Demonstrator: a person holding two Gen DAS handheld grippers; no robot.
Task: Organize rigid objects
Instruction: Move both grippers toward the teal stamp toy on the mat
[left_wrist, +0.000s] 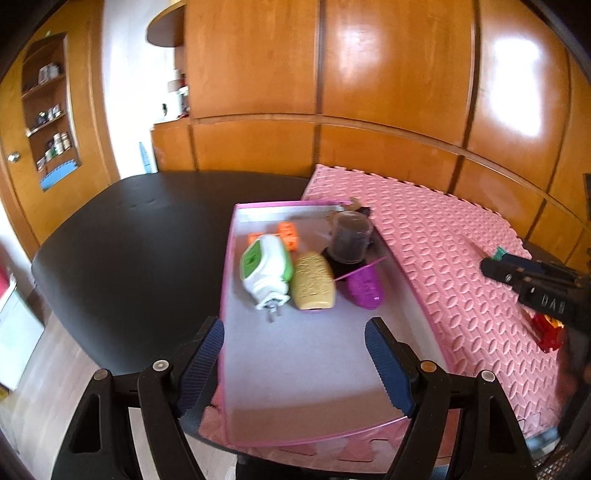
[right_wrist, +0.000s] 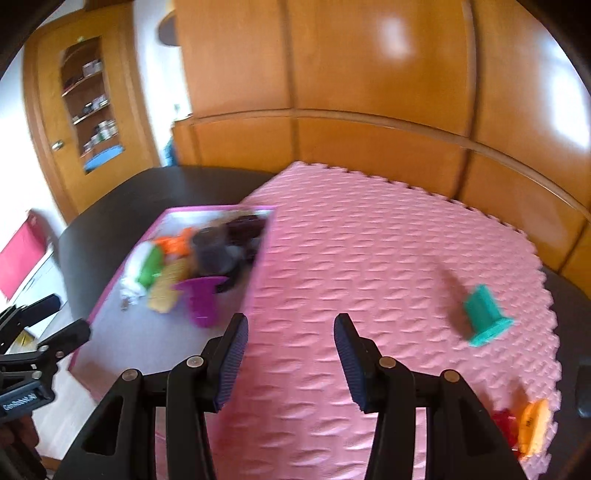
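A pink-rimmed tray (left_wrist: 314, 369) lies on the table beside a pink foam mat (left_wrist: 461, 251). In its far half sit a white-green device (left_wrist: 264, 267), a yellow block (left_wrist: 314, 282), a purple cup (left_wrist: 364, 288) on its side, a dark clear cup (left_wrist: 351, 238) and orange pieces (left_wrist: 288, 234). My left gripper (left_wrist: 295, 363) is open and empty over the tray's near end. My right gripper (right_wrist: 291, 362) is open and empty over the mat (right_wrist: 369, 266). A teal piece (right_wrist: 484, 314) lies on the mat to its right; a red and orange toy (right_wrist: 524, 428) lies at the mat's near right edge.
A dark round table (left_wrist: 129, 240) carries mat and tray. Wooden cabinets (left_wrist: 332, 74) stand behind it. A shelf niche (left_wrist: 48, 110) is on the left wall. The right gripper's body (left_wrist: 535, 284) shows in the left wrist view above a red toy (left_wrist: 548, 332).
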